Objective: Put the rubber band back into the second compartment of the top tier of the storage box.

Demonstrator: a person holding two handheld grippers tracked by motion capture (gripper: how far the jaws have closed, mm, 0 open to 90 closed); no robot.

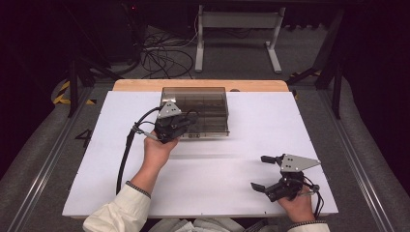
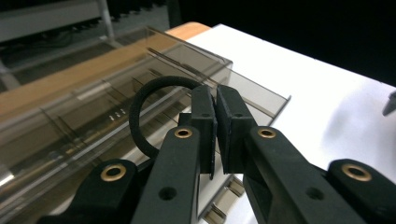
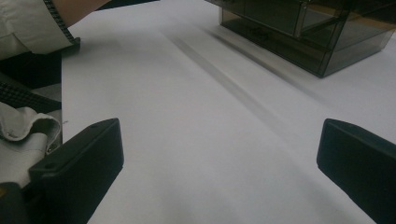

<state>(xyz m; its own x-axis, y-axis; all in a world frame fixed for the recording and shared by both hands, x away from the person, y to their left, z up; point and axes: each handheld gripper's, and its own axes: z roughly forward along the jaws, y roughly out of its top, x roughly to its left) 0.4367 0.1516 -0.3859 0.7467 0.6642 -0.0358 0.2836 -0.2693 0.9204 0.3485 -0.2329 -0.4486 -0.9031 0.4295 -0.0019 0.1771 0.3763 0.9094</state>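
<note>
Nearest the person, at the bench's front right edge, the right claw hangs low over bare white surface with its jaws spread wide apart and nothing between them. Its grey plate sits on top and a cable loops behind the hand. From the right claw's own view the two black jaws stand at the far sides of the frame, white bench between them, a cream sleeve at the upper left, and the box well off at the upper right.

Farther in, on the left, a cream-sleeved forearm reaches forward to the left claw, which is at the box's front left corner. Its jaws are pressed together on a black band, a thin round loop; in the left claw's view the loop curves up and out to the left of the jaws, held at its right side, and hangs over the front edge of the box. A black cable trails from this claw back down the bench.

The box is clear smoky plastic with dividers making several compartments; what lies in them I cannot tell. It rests on the far middle of the bench, just before a wooden strip.

Beyond the bench, on the grey floor, lie tangled cables and a white frame.
</note>
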